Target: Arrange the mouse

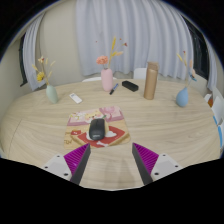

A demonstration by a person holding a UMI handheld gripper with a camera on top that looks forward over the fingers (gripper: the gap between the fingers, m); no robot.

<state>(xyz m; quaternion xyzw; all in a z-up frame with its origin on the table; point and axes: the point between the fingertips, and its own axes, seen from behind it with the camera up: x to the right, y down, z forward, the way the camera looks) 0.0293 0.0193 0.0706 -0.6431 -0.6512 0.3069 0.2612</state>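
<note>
Wood-grain table (40, 130), round, pale; items listed front to back. Gripper (111, 160): fingers spread wide, purple pads (78, 158) seen at either side, nothing held. Mouse (97, 128): black, found just ahead of fingers, resting on pink pad (113, 131) w/ patterned print; not between pads, no contact w/ fingers. Behind mouse, mid-table: pink vase (105, 79) w/ dried stems; dark remote (129, 86) beside it; white small item (76, 98), type unclear. Wooden block (151, 80), upright, right of remote. Blue vase (52, 94) at left w/ twigs; blue vase no. 2 (183, 98) at right, likewise w/ stems. Curtains (150, 30), white, noted beyond table.
</note>
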